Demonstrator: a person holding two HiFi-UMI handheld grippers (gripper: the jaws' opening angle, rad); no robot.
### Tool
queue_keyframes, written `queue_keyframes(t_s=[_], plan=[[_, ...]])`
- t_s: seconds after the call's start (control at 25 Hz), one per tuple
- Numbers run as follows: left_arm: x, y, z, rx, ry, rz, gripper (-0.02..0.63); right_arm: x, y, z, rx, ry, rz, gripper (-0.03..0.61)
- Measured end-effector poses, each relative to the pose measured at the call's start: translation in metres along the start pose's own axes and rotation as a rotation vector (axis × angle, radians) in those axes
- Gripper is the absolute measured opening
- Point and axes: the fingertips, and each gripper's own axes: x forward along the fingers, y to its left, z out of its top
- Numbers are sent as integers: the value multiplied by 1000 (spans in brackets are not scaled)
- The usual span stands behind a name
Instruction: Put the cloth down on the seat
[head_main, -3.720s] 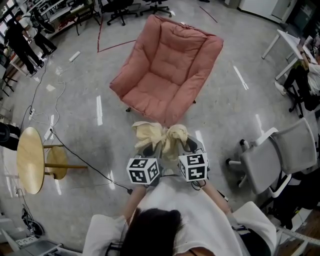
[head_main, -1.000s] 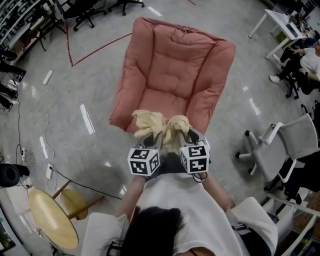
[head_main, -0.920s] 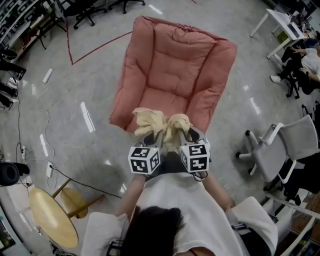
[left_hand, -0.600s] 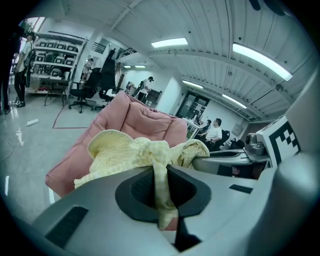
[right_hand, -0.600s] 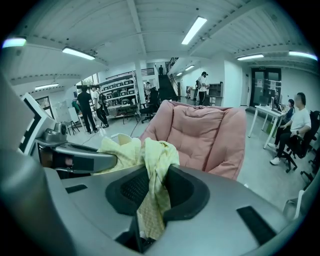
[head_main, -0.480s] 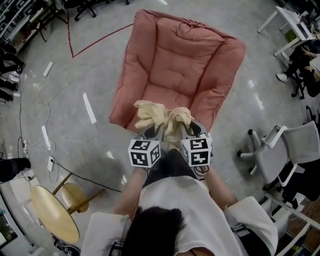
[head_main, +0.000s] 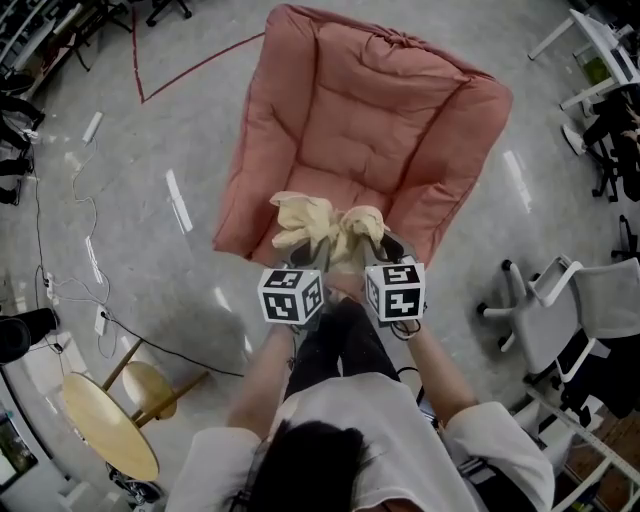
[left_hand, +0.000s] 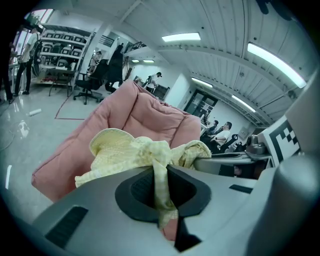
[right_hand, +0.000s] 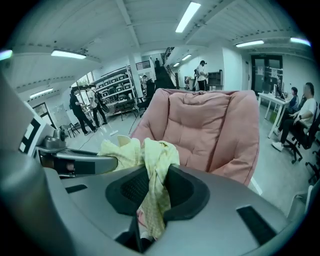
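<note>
**Q:** Any markings?

**A:** Black-and-white square markers (head_main: 290, 295) on the cubes of both my claws.

**Q:** Pose and grip?

**A:** My left claw (head_main: 305, 255) and right claw (head_main: 366, 250) are side by side and angled downward. Each is clamped on a bunched fold of the yellow checked cloth (head_main: 315, 222). The cloth is held above the front edge of the pink armchair's seat (head_main: 345, 165).
</note>
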Motion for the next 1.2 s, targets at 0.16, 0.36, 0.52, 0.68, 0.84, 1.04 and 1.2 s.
queue_keyframes(t_s=[0.16,0.36,0.52,0.68,0.84,1.04,1.2], plan=[[24,19,1,-18,0,19,49,30,-8,2,-6,21,7,98],[54,45,-11,-95,7,56,49,64,-19,-12,20,53,20,100],[77,60,-20,-114,29,62,49,88,-30,-22,29,69,7,100],[104,79,-30,-133,65,70,49,115,-39,-33,35,85,-9,100],[128,93,-37,-125,76,71,49,142,-48,-42,30,94,-11,100],[153,114,-48,-130,80,66,49,176,-52,-56,15,124,6,101],[171,121,-56,-103,96,64,49,197,-60,-69,4,148,4,103]])
